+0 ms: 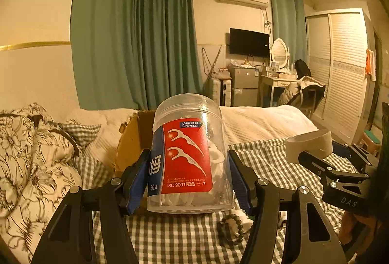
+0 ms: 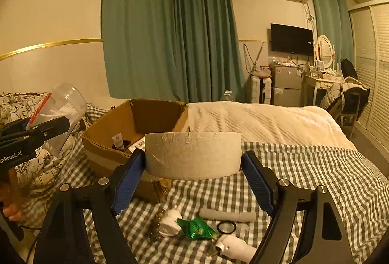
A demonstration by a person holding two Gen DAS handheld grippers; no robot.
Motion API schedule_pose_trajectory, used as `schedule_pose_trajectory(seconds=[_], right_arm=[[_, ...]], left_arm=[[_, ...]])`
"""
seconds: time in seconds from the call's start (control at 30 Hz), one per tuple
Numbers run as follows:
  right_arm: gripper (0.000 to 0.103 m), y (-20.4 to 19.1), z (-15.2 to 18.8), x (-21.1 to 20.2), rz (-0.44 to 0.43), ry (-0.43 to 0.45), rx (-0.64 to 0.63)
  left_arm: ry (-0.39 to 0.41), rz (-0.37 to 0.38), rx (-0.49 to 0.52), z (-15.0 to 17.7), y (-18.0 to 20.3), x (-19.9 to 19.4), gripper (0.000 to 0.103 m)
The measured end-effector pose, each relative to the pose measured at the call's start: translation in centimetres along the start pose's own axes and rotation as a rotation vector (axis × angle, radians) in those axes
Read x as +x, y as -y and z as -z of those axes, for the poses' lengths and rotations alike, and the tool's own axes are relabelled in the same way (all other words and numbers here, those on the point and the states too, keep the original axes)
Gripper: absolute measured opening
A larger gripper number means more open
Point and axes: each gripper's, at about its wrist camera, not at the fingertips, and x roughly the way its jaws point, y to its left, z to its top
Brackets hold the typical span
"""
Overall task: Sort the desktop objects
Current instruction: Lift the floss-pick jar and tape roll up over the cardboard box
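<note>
Two things are off the bed in your grippers. Your left gripper (image 1: 189,179) has its blue pads clamped on the sides of a clear plastic jar (image 1: 189,154), upright, with a red and blue label showing two white floss picks; loose white picks lie heaped in its bottom half, and its top is empty. Your right gripper (image 2: 193,179) is closed on a roll of tape (image 2: 193,158), pale beige, wide and flat-sided, held by its outer wall with a pad on each side. From the left camera you can see that roll out to the right of the jar; from the right camera the jar shows at far left, tilted.

Ahead of both, on the checked bedspread (image 2: 304,166), sits an open cardboard box (image 2: 136,127) with ragged flaps. Inside it you can make out a small white tube (image 2: 117,140) standing against the near wall and a white barcode label (image 2: 136,145) beside it; the rest of its floor is hidden behind the roll.

Below the roll, small things lie scattered on the bedspread: a bead bracelet (image 2: 155,227), a white plug (image 2: 170,224), a green wrapper (image 2: 197,228), a black ring (image 2: 226,226), a white cylinder (image 2: 227,215) and a white bottle-like piece (image 2: 234,248). A flowered quilt (image 1: 31,154) is bunched at the left.
</note>
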Motion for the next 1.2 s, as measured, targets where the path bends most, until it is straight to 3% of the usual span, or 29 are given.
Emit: schedule_pose_trajectory(seconds=[0.67,1.2], right_arm=[[0.081,-6.5,-5.6,3.7,-0.119,0.068,-0.08],[0.081,-7.1,-6.4,9.9,-0.151,-0.009,-0.034]], left_arm=[[0.064,-0.046,0.037,-3.7,-2.7,0.8,0.063],[-0.024,-0.072,-0.003,-3.6,-6.8,7.5,0.063]])
